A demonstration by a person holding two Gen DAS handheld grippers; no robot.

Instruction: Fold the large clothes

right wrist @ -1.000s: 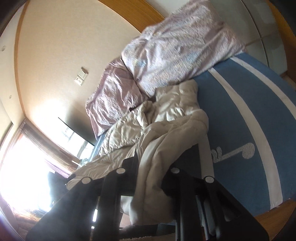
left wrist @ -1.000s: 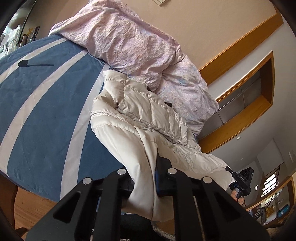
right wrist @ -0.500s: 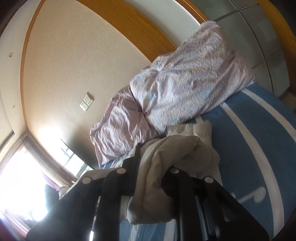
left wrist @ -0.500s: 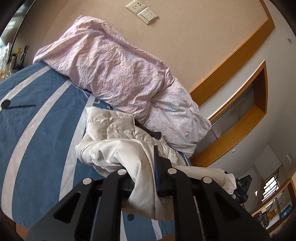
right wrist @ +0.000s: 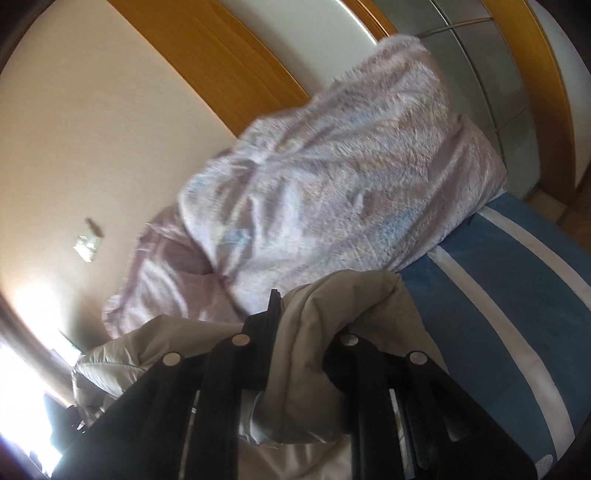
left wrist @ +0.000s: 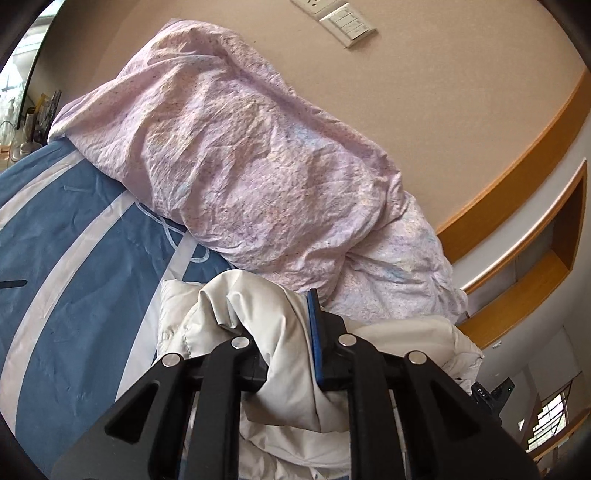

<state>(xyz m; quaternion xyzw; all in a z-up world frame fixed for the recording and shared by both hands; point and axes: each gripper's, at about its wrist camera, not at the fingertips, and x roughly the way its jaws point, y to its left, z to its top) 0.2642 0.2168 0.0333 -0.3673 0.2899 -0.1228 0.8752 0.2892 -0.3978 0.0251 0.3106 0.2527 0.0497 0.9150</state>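
Cream quilted puffer jacket (left wrist: 280, 332) fills the lower centre of the left wrist view, bunched between the left gripper (left wrist: 284, 343) fingers, which clamp it, just below the crumpled lilac duvet (left wrist: 258, 155). Lower centre of the right wrist view, the right gripper (right wrist: 303, 339) likewise pinches the jacket, its length stretching toward lower left, above the blue white-striped bedspread (right wrist: 517, 295).

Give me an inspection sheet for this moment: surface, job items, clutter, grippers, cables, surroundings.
Surface: bed with blue cover, white stripes.
Job's things: cream jacket, bunched, its near edge lifted off the bed by both grippers.
Clutter: pink duvet heaped at the bed's head against the wall, just beyond the jacket.
Grippers: left gripper and right gripper each have jaws shut on a fold of jacket.
Cables: nothing seen.
Surroundings: beige wall, switch plate, wooden trim, bright window.
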